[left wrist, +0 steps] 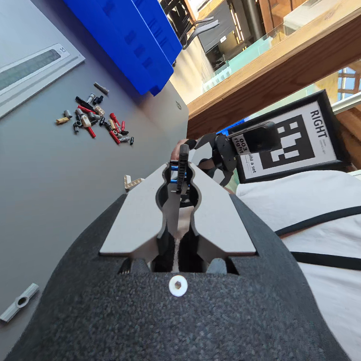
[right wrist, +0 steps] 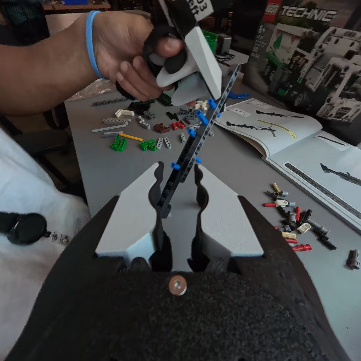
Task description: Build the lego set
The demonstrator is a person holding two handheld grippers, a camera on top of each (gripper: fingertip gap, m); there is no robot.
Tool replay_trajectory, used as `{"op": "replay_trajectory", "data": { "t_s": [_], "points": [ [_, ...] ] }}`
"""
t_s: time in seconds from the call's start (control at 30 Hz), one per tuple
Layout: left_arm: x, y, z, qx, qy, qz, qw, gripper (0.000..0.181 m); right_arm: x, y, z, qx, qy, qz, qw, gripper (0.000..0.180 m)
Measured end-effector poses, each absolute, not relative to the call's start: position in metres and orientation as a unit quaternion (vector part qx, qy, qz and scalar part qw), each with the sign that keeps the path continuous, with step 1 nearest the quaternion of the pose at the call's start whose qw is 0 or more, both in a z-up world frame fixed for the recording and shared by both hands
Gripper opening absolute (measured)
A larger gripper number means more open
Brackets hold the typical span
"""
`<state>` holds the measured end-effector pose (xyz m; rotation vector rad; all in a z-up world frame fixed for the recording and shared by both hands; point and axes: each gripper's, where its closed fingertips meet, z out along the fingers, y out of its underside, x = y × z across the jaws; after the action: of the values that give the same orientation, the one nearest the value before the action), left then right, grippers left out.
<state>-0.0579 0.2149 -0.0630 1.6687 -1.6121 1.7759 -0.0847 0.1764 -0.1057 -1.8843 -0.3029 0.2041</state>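
Observation:
A long black beam (right wrist: 197,142) with several blue pins (right wrist: 202,118) is held in the air, slanted over the grey table (right wrist: 117,172). My left gripper (left wrist: 178,166) is shut on it; there the beam (left wrist: 181,175) shows end-on between the pads. The left gripper also shows in the right wrist view (right wrist: 212,93), clamped near the beam's upper part. My right gripper (right wrist: 177,166) is open. The beam's lower end runs between its jaws, close against the left finger (right wrist: 154,195). The right gripper also shows in the left wrist view (left wrist: 207,154), just beyond the beam.
A heap of small red, black and grey pins (right wrist: 293,220) lies on the right; it also shows in the left wrist view (left wrist: 97,117). Sorted parts (right wrist: 136,132) lie farther back. An open instruction booklet (right wrist: 273,127) and the set box (right wrist: 312,58) sit at right. A blue bin (left wrist: 132,39) stands on the table. One gripper's finger ends stand about 7 cm off the other's.

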Motion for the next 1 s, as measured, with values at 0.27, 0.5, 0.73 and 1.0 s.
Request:
{"op": "replay_trajectory", "data": {
  "t_s": [0.27,0.5,0.73,1.0],
  "points": [
    [-0.033,0.240,-0.057,0.580,-0.548,0.596,-0.093,0.039,-0.063,0.207,-0.107,-0.788,0.081,0.059,0.608,0.014],
    [-0.056,0.204,-0.080,0.562,-0.592,0.566,-0.115,0.049,-0.073,0.218,-0.087,-0.737,0.115,0.091,0.660,0.006],
    [-0.066,0.198,-0.082,0.551,-0.560,0.619,-0.008,0.026,-0.094,0.219,-0.086,-0.730,0.093,0.167,0.656,0.012],
    [-0.087,0.217,-0.093,0.547,-0.611,0.566,0.090,0.006,-0.054,0.203,-0.062,-0.735,0.026,0.222,0.640,0.039]
  ]
}}
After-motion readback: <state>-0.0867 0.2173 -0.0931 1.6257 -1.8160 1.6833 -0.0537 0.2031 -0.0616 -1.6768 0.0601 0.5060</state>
